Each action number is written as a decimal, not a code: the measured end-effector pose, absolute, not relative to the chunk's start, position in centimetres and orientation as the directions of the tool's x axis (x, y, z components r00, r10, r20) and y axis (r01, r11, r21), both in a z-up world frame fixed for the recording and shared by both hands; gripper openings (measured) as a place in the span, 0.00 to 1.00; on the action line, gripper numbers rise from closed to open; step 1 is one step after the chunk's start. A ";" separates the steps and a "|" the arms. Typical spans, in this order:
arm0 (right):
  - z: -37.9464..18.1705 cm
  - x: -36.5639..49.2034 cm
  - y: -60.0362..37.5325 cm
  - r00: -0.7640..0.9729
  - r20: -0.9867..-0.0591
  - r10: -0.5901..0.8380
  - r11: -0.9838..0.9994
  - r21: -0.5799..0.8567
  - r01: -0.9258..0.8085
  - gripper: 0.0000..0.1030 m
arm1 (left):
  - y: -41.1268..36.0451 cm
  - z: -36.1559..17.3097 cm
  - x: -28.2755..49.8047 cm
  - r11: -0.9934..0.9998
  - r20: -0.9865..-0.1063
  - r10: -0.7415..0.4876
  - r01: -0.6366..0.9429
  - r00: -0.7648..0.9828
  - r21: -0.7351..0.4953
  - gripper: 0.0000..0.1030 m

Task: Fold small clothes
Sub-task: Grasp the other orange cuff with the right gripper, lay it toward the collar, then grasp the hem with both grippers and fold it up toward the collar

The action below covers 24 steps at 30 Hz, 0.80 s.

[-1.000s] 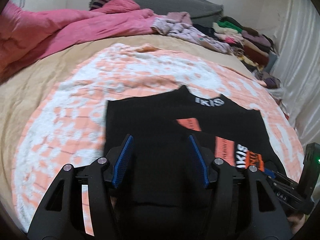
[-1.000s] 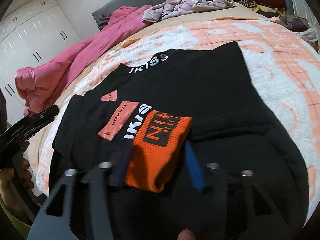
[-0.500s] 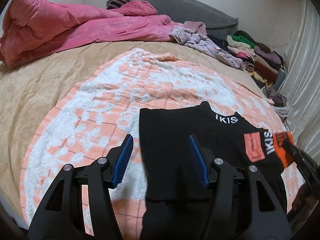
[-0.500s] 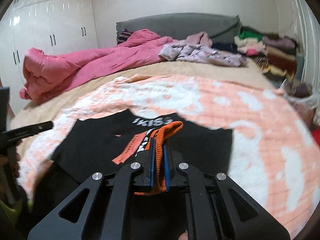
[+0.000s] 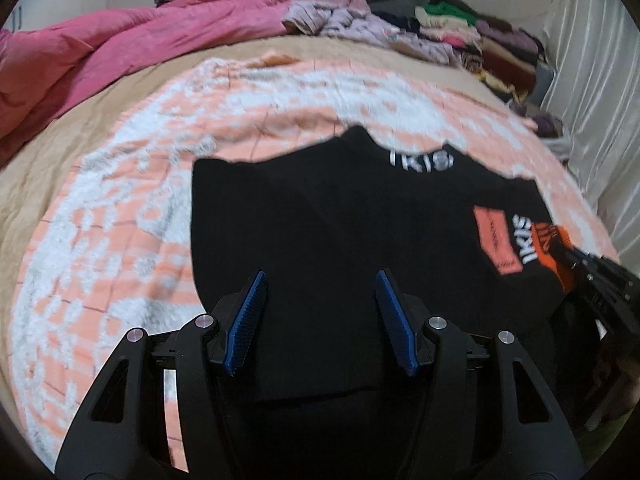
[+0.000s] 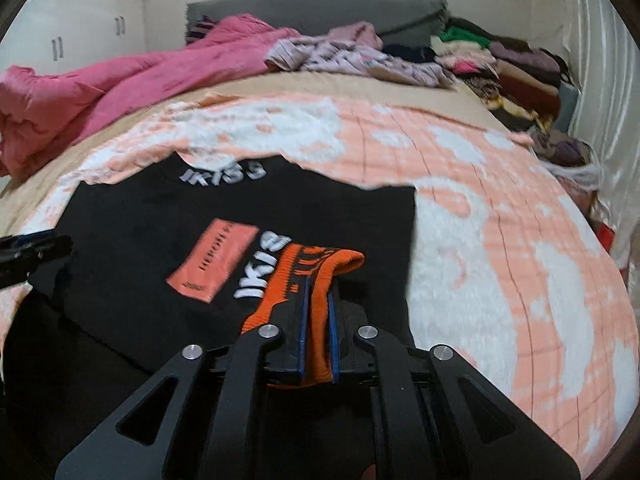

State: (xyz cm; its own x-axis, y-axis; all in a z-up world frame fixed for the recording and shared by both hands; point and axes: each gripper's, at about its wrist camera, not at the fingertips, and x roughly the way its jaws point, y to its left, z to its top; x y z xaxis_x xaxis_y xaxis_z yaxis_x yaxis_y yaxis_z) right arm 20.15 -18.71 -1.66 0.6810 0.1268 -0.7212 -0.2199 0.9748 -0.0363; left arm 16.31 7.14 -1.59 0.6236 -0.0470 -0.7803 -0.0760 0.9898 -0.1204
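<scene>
A black sweatshirt with white lettering at the neck lies on the orange-and-white blanket. It also shows in the right wrist view. Its sleeve, with a salmon patch and an orange ribbed cuff, lies across the body. My right gripper is shut on the orange cuff; it shows at the right edge of the left wrist view. My left gripper is open and empty, just above the lower part of the sweatshirt. Its tip shows at the left of the right wrist view.
A pink duvet is bunched at the far left of the bed. Loose lilac clothes and a stack of folded clothes lie at the far right by the grey headboard. A white curtain hangs on the right.
My right gripper closed on the orange cuff and has drawn the sleeve to the right across the sweatshirt. My left gripper stayed open and shifted over the lower part of the garment.
</scene>
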 end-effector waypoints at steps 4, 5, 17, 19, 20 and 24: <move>-1.9 19.7 -19.5 0.691 -0.721 0.044 0.991 -0.056 -0.121 0.38 | 6.9 -2.0 16.0 0.993 -0.784 -0.042 -0.064 0.619 -0.104 0.48; -1.7 19.3 -19.7 0.697 -0.713 0.082 0.991 -0.013 -0.130 0.38 | 6.9 -1.9 15.9 0.993 -0.784 -0.043 -0.063 0.619 -0.105 0.48; -2.5 18.1 -16.7 0.654 -0.733 0.188 0.963 0.005 -0.271 0.35 | 6.2 -1.9 14.7 0.997 -0.780 -0.011 -0.054 0.625 -0.057 0.49; -3.0 18.4 -17.0 0.646 -0.739 0.191 0.965 0.020 -0.262 0.35 | 6.1 -1.9 14.4 0.998 -0.780 -0.009 -0.049 0.625 -0.051 0.50; -2.9 18.3 -17.1 0.649 -0.738 0.187 0.966 0.019 -0.257 0.35 | 6.1 -1.9 14.4 0.998 -0.780 -0.009 -0.048 0.626 -0.050 0.50; -2.5 18.0 -17.1 0.661 -0.735 0.150 0.973 -0.009 -0.230 0.45 | 6.3 -1.7 14.1 0.997 -0.778 -0.014 -0.049 0.628 -0.058 0.50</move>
